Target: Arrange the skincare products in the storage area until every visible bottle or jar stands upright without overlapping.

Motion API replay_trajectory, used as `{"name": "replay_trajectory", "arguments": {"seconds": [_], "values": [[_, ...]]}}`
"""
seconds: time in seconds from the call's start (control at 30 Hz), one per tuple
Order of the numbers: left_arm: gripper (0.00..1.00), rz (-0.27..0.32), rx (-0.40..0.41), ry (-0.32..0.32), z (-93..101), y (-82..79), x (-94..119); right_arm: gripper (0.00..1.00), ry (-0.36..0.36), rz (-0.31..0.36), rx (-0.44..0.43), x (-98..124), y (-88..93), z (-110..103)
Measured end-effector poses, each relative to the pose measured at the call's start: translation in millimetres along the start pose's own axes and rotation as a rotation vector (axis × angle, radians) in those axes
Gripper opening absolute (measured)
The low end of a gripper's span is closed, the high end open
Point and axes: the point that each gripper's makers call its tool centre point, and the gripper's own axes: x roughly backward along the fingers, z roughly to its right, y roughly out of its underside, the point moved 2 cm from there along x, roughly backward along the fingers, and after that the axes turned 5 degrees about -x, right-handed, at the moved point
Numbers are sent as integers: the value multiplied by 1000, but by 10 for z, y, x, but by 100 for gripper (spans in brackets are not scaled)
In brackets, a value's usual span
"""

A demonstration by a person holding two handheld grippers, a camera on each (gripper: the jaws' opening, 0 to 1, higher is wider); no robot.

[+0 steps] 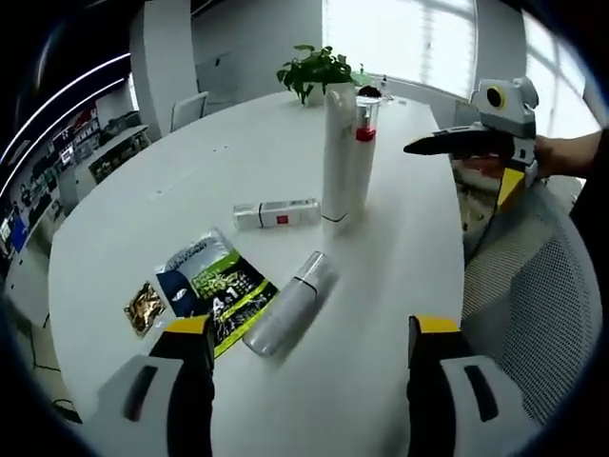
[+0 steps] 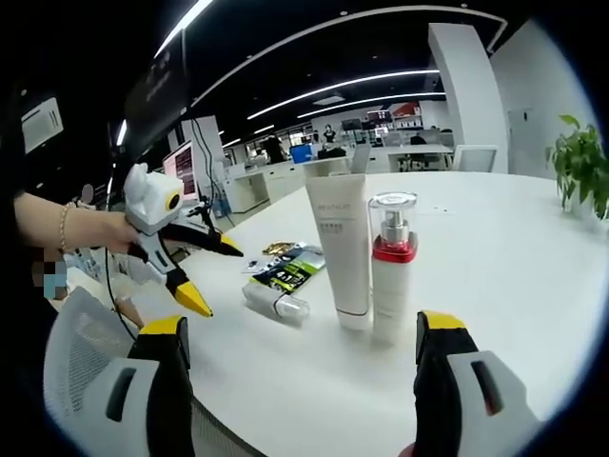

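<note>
Both my claws are wide open and hold nothing. Ahead of my right claw (image 2: 300, 367), a white tube (image 2: 340, 248) and a pump bottle (image 2: 392, 262) with a red band stand side by side on the white bench (image 2: 504, 276). Just ahead of my left claw (image 1: 309, 367), a silvery bottle (image 1: 288, 307) lies flat. Past it lies a small white bottle (image 1: 276, 213).
</note>
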Motion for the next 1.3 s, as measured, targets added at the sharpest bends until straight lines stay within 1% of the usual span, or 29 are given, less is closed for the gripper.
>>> {"name": "replay_trajectory", "arguments": {"seconds": [0.1,0.17,0.33,0.43,0.53,0.57,0.7,0.77,0.93,1.1,1.23,1.3], "values": [[76,-16,-19,17,-13,9,-70,98,9,-4,2,-1,15,17],[75,-22,-27,49,-16,27,-161,98,18,-7,6,0,20,26],[70,-63,-79,83,-16,70,-253,98,30,-16,20,2,27,23],[67,-88,-104,89,-83,129,-327,98,39,-15,17,10,24,39],[62,-110,-130,92,-85,134,-326,98,47,-12,12,16,18,55],[60,-119,-140,96,-122,165,-365,98,49,-11,12,17,16,58],[55,-138,-164,104,-165,191,-437,98,55,-13,15,16,16,62],[52,-144,-172,109,-147,177,-424,98,59,-16,18,16,18,67],[45,-159,-194,124,-148,154,-480,97,65,-23,29,12,24,62],[35,-183,-215,130,-173,160,-563,97,68,-29,37,8,31,72],[32,-196,-236,141,-122,148,-569,97,72,-27,35,16,24,70],[30,-204,-248,141,-132,160,-580,97,75,-26,35,17,22,72]]}}
